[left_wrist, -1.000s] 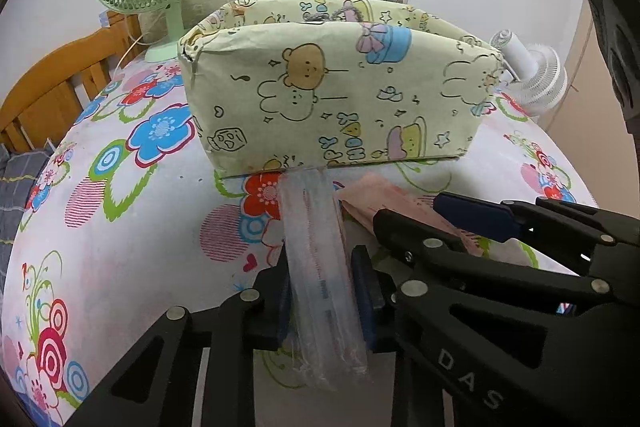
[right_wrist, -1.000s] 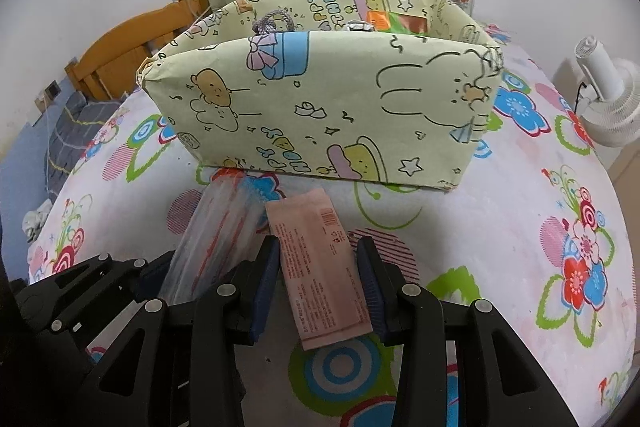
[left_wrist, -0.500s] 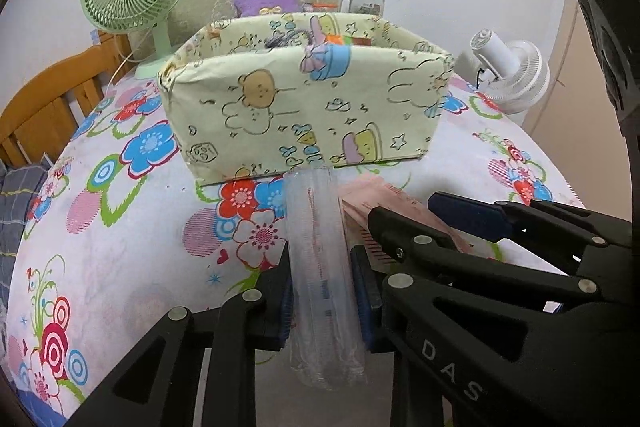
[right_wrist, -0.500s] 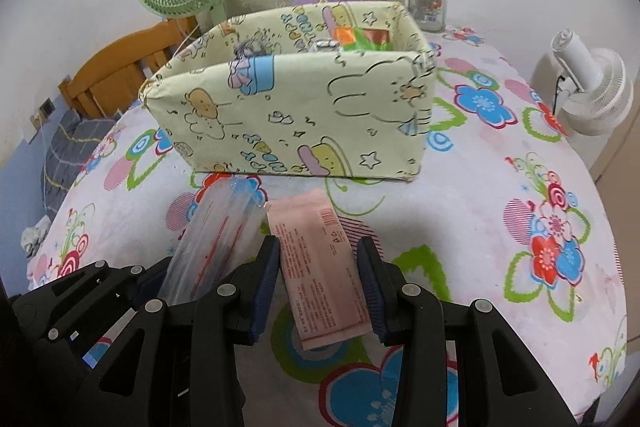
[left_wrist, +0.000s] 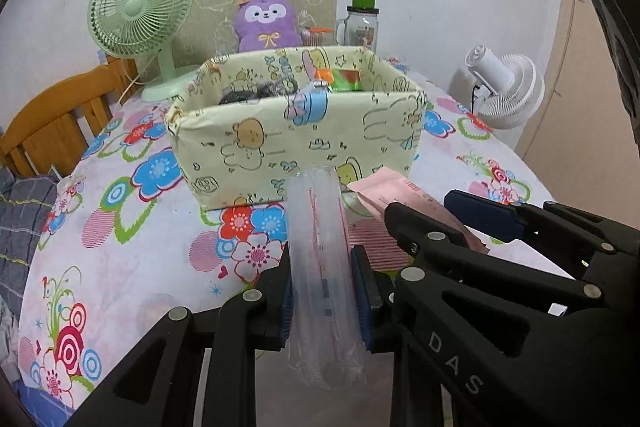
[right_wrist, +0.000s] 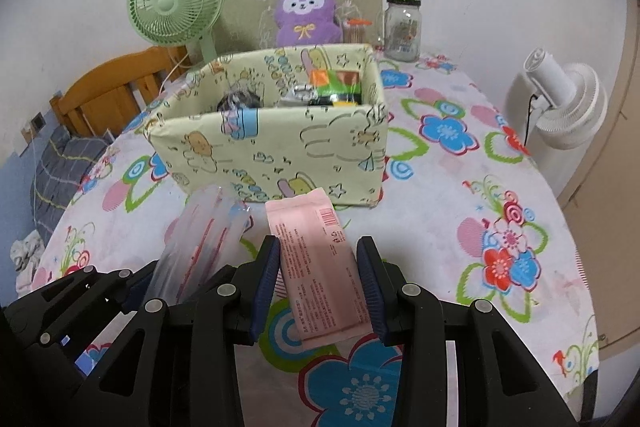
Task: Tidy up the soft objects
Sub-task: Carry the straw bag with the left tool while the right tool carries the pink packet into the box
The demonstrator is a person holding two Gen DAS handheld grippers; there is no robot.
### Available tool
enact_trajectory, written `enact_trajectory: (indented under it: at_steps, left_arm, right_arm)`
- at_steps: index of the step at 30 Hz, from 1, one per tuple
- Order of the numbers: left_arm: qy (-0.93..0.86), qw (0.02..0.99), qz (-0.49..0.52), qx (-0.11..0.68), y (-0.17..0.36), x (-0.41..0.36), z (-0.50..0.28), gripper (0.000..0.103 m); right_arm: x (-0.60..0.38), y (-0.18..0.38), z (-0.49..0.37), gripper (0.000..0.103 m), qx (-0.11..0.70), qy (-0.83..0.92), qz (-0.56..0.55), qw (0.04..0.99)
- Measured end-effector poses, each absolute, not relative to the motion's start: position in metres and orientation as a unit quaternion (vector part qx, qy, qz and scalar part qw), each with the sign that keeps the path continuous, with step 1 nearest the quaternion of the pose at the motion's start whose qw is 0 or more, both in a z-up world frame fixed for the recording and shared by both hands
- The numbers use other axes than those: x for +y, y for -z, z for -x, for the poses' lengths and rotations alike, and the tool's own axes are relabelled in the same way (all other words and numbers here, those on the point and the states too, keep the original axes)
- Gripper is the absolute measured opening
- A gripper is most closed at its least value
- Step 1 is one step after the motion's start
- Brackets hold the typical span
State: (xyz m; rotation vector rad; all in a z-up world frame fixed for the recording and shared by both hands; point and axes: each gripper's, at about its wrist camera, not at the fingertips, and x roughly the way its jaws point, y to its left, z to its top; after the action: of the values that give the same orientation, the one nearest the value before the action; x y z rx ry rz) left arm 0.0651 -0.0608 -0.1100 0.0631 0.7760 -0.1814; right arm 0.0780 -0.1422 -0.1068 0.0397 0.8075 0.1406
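Note:
My left gripper (left_wrist: 322, 261) is shut on a clear plastic pack (left_wrist: 320, 251) with red print, held above the table. My right gripper (right_wrist: 318, 253) is shut on a flat pink packet (right_wrist: 316, 267), also lifted. Both point toward a pale yellow cartoon-print fabric box (left_wrist: 296, 135), which stands just beyond them. In the right wrist view the box (right_wrist: 280, 147) shows a dark bundle and orange-green packets inside. The clear pack (right_wrist: 204, 239) and the left gripper sit at the lower left of that view. The pink packet (left_wrist: 404, 195) and the right gripper lie to the right in the left wrist view.
A floral tablecloth (right_wrist: 460, 187) covers the round table. Behind the box stand a green fan (left_wrist: 140, 15), a purple plush (left_wrist: 266, 23) and a glass jar (left_wrist: 362, 23). A white fan (right_wrist: 560, 107) is at the right edge, a wooden chair (left_wrist: 56, 123) at the left.
Both grippers have risen and drawn back with their packets, so the box looks smaller and its inside has come into view.

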Motion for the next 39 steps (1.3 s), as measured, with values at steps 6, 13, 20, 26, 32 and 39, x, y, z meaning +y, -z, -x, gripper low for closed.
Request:
enact_trajectory:
  at_steps: [6,13,20,26,32,39]
  left_arm:
    - [0.086,0.924,-0.028,0.371,0.101,-0.06,-0.063,0.025]
    - [0.083,0.929,-0.02,0.359,0.088,-0.055,-0.064,0.025]
    - [0.075,0.934,-0.016,0.348,0.073,-0.048,-0.069,0.025]
    - [0.072,0.939,-0.016,0.336,0.056,-0.044,-0.074,0.025]
    - [0.07,0.943,-0.018,0.325,0.042,-0.043,-0.079,0.025]
    - [0.071,0.948,-0.021,0.31,0.026,-0.045,-0.086,0.025]
  right_arm:
    - [-0.143,0.096,-0.074,0.043,0.383,-0.062,-0.02,0.922]
    - [-0.14,0.08,-0.073,0.043,0.366,-0.064,-0.012,0.928]
    - [-0.136,0.063,-0.077,0.043,0.354,-0.071,-0.011,0.933]
    - [-0.132,0.048,-0.082,0.043,0.341,-0.075,-0.009,0.937]
    - [-0.132,0.034,-0.088,0.043,0.331,-0.079,-0.009,0.94]
    - [-0.135,0.017,-0.095,0.043,0.315,-0.078,-0.011,0.946]
